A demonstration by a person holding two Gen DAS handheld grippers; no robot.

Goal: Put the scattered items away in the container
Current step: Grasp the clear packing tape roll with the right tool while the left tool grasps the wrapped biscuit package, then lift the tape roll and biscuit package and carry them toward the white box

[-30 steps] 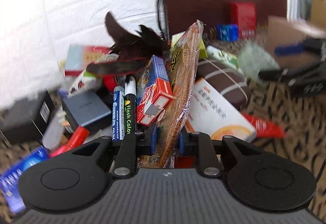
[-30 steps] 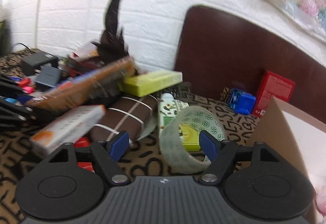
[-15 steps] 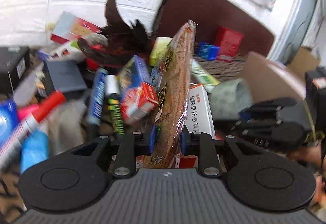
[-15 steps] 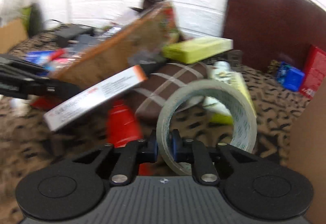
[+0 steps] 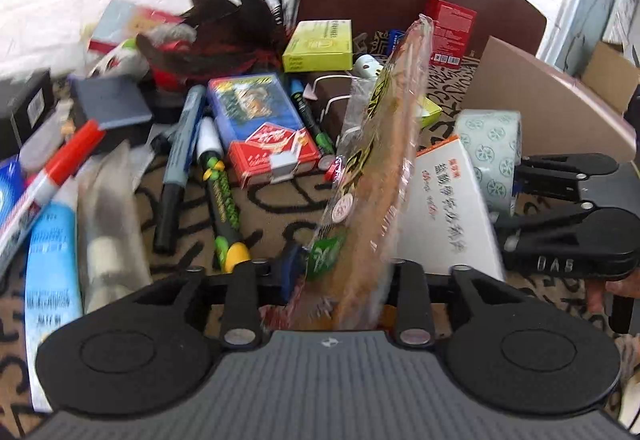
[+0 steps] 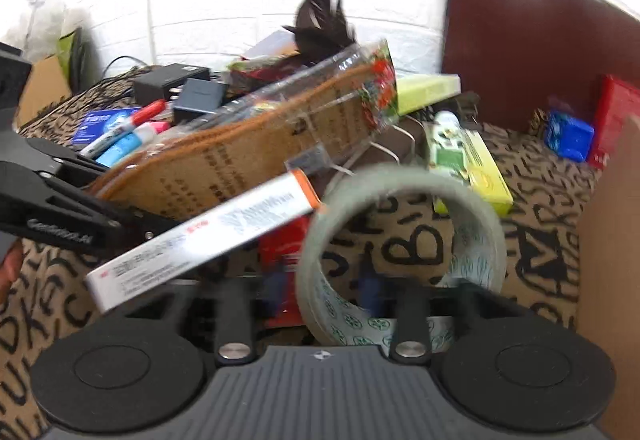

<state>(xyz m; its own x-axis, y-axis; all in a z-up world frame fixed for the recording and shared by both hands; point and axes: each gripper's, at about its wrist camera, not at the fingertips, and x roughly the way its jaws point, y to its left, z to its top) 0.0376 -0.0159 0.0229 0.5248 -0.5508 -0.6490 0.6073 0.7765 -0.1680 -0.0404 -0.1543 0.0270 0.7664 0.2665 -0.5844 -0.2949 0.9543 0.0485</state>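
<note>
A brown insole pack (image 5: 372, 160) in clear wrap stands tilted between the fingers of my left gripper (image 5: 342, 268). Its jaws are opening and the pads no longer pinch it. The same pack (image 6: 256, 156) shows in the right wrist view, rising from the left gripper (image 6: 132, 216). My right gripper (image 6: 322, 280) is opening too. The wall of a patterned tape roll (image 6: 400, 200) sits loose between its pads. From the left wrist view, the tape roll (image 5: 492, 144) is at the right gripper (image 5: 516, 192), beside the cardboard box (image 5: 540, 108).
A white carton (image 5: 448, 208) leans under the pack. Markers (image 5: 218, 180), a blue-red card box (image 5: 260, 128), a yellow-green box (image 5: 318, 46), a tube (image 5: 48, 260) and dark feathers (image 5: 224, 36) litter the letter-print cloth (image 6: 400, 248). A brown panel (image 6: 540, 40) and a white brick wall stand behind.
The left jaws have widened around the pack, which now leans right. The right jaws went from wide to shut on the tape's wall, then parted again. Both hands dropped lower.
</note>
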